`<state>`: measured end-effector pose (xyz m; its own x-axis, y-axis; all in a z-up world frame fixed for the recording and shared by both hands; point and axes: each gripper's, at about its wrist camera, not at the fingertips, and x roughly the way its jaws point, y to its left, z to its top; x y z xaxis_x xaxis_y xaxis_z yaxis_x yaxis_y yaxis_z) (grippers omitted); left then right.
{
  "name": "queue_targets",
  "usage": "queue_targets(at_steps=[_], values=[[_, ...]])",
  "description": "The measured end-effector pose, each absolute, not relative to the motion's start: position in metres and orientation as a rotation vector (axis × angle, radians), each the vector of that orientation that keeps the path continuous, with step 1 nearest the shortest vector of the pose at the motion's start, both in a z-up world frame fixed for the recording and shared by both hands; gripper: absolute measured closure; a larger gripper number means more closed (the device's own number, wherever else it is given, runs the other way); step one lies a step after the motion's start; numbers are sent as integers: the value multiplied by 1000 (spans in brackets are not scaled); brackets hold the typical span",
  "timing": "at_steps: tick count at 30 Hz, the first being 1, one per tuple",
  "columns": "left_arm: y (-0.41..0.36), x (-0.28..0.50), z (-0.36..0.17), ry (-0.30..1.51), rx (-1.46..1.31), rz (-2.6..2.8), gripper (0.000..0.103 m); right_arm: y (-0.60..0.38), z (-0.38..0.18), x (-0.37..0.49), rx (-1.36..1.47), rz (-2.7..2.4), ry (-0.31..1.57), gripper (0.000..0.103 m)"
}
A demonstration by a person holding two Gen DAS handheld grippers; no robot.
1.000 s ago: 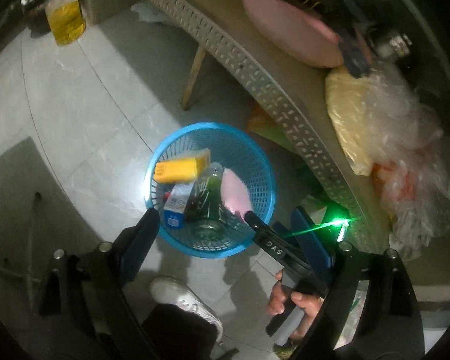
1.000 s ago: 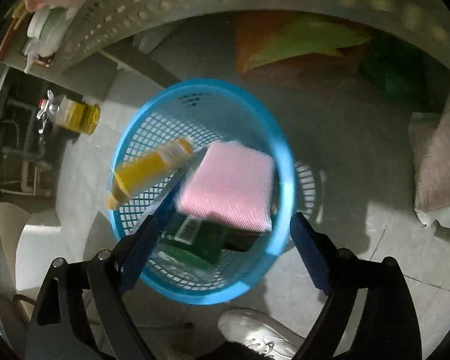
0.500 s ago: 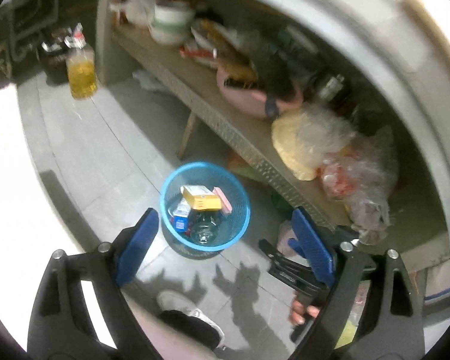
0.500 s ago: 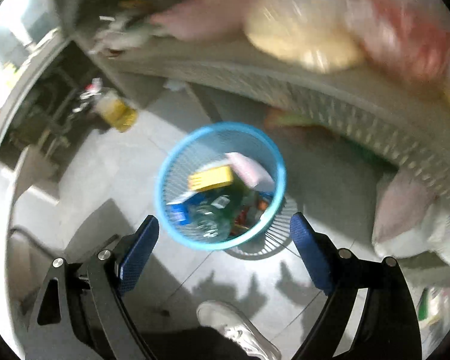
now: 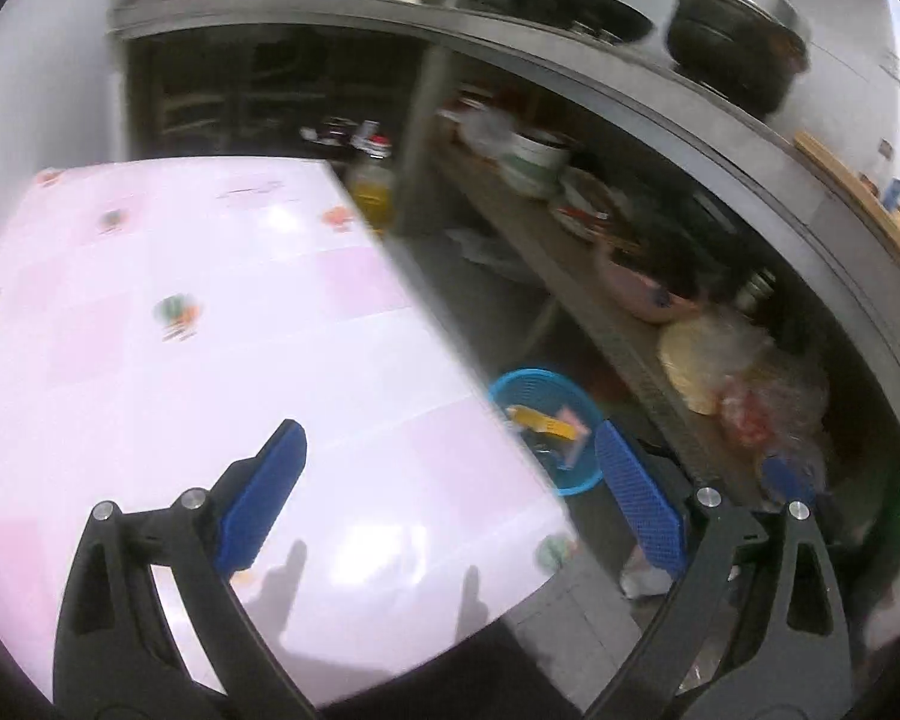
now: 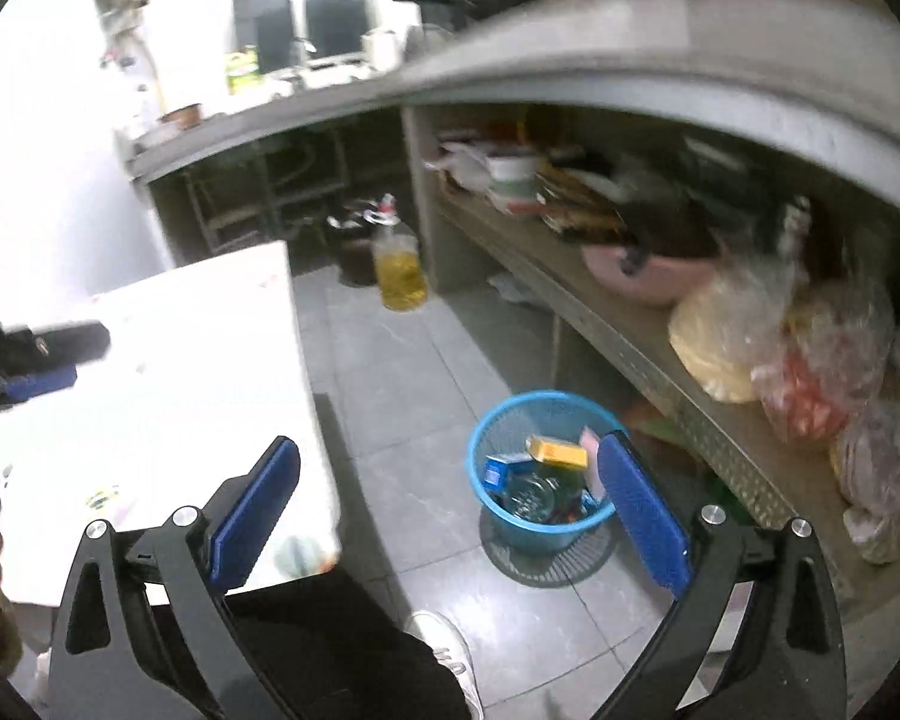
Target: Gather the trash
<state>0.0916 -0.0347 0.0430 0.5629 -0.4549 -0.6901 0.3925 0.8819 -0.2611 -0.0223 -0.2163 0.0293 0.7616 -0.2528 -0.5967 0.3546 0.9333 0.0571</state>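
Observation:
A blue mesh basket (image 6: 493, 429) stands on the tiled floor between the table and the low shelf. It holds a yellow box (image 6: 558, 451), a blue carton (image 6: 498, 471), a pink pad (image 6: 589, 468) and a clear bottle. From the left wrist view, the basket (image 5: 513, 384) shows past the table's edge. My left gripper (image 5: 450, 483) hangs over the pink tablecloth (image 5: 210, 330), its jaws opening with nothing between them. High above the floor near the basket, my right gripper (image 6: 450, 507) is also opening and empty. The left gripper (image 6: 36, 360) shows at the far left.
A bottle of yellow oil (image 6: 399, 270) stands on the floor by the shelf post. The low shelf (image 6: 630, 348) carries bowls and plastic bags (image 6: 810, 360). A counter with a dark pot (image 5: 738, 42) runs above it. A person's white shoe (image 6: 444, 648) is near the basket.
Both grippers have risen and drawn back from the basket, which now looks small and far. The table has come into view, and the left gripper has swung over it.

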Motion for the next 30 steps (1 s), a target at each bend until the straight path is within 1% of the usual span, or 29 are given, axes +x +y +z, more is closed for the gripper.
queue_targets(at_steps=[6, 11, 24, 30], values=[[-9, 47, 42, 766, 0, -343, 8, -162, 44, -39, 37, -342, 602, 6], [1, 24, 45, 724, 82, -302, 8, -137, 48, -46, 13, -318, 585, 6], [10, 10, 29, 753, 108, -140, 9, -138, 42, -47, 50, -304, 632, 6], [13, 17, 27, 787, 92, -96, 9, -146, 34, -43, 77, -295, 667, 6]])
